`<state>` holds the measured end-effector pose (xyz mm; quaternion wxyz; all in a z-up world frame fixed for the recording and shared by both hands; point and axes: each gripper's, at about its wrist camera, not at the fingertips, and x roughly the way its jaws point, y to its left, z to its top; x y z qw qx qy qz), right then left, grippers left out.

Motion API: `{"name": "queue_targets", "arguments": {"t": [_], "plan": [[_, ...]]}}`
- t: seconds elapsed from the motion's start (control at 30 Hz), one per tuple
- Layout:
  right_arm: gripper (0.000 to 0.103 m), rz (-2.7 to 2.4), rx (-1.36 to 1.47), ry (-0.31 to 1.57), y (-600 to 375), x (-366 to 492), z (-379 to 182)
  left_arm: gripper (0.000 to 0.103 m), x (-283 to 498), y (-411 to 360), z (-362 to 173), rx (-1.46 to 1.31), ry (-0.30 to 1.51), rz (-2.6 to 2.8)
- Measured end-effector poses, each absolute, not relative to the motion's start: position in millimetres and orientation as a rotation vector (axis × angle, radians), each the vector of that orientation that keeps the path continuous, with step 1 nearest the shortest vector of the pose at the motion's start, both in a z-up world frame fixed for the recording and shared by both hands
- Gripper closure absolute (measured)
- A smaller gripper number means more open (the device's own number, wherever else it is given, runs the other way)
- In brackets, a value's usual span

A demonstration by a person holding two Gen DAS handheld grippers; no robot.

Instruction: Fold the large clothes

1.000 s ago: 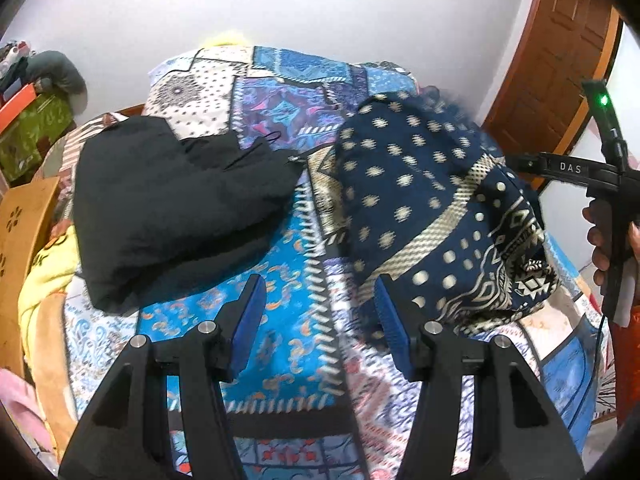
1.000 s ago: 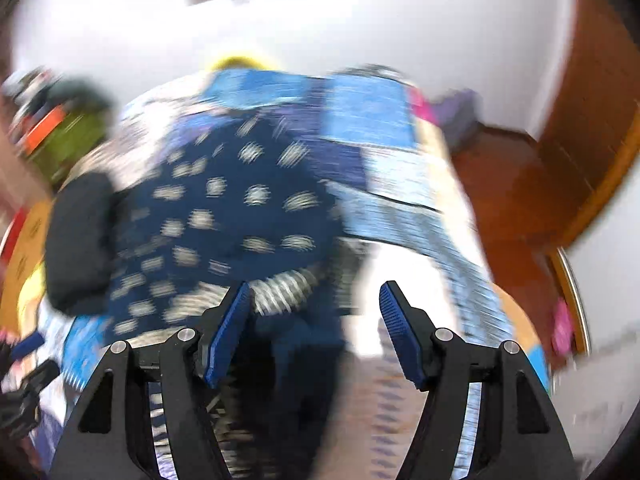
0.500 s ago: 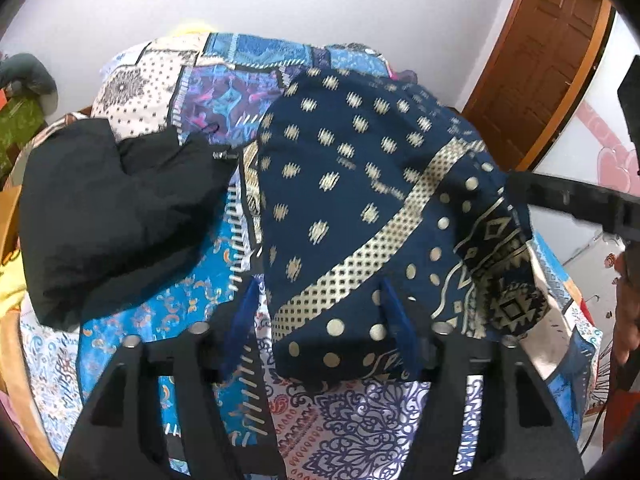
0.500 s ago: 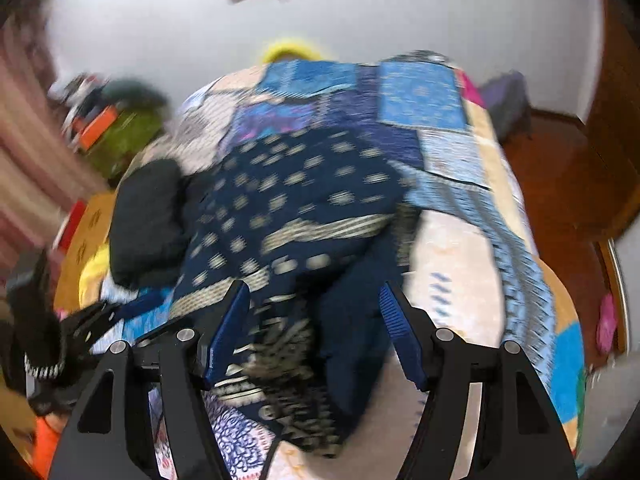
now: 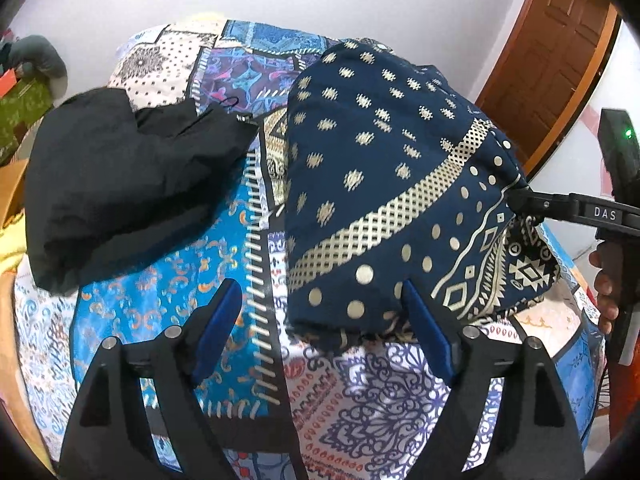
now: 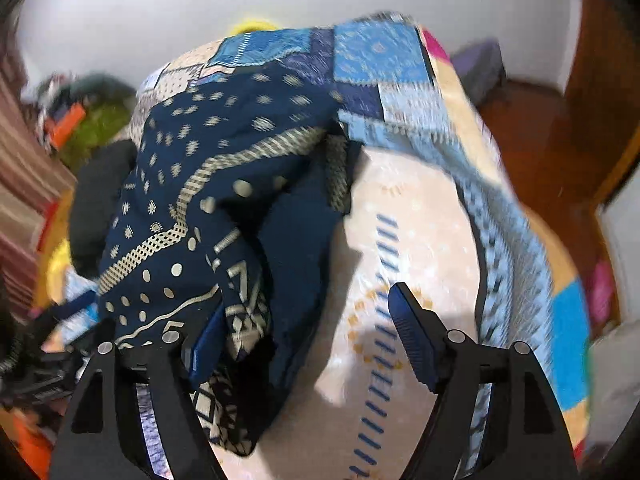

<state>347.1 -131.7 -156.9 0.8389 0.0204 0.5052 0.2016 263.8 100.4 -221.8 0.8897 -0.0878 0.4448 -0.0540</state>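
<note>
Both grippers just let go: the left gripper (image 5: pixel 320 320) has its jaws spread wide after opening over the last moment, with the near hem of the navy printed garment (image 5: pixel 384 184) sitting between them but not pinched. The right gripper (image 6: pixel 304 328) has been opening too, cloth draped loose against its left finger. A second ago that garment was still up in the air; now it's down as a folded bundle on the patchwork bedspread (image 5: pixel 168 304), right beside the black garment (image 5: pixel 120 176), so I'd say this fold is basically placed and just needs smoothing or another fold
</note>
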Motion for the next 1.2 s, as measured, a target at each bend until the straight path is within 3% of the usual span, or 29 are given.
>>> {"name": "queue_targets", "arguments": {"t": [0.53,0.77,0.97,1.2], "plan": [[0.025,0.532,0.087,1.1,-105.0,353.6,-145.8,0.021,294.1,123.3,-183.6,-0.191,0.879,-0.092],[0.023,0.547,0.206,1.216,-116.8,381.0,-177.8,0.021,339.8,127.1,-209.3,-0.352,0.979,-0.254],[0.023,0.578,0.144,1.189,-110.7,384.1,-169.4,0.02,377.5,139.0,-237.6,-0.573,1.053,-0.374],[0.023,0.629,0.163,1.178,-95.0,401.6,-176.0,0.014,399.4,134.4,-255.5,-0.629,1.088,-0.402]]}}
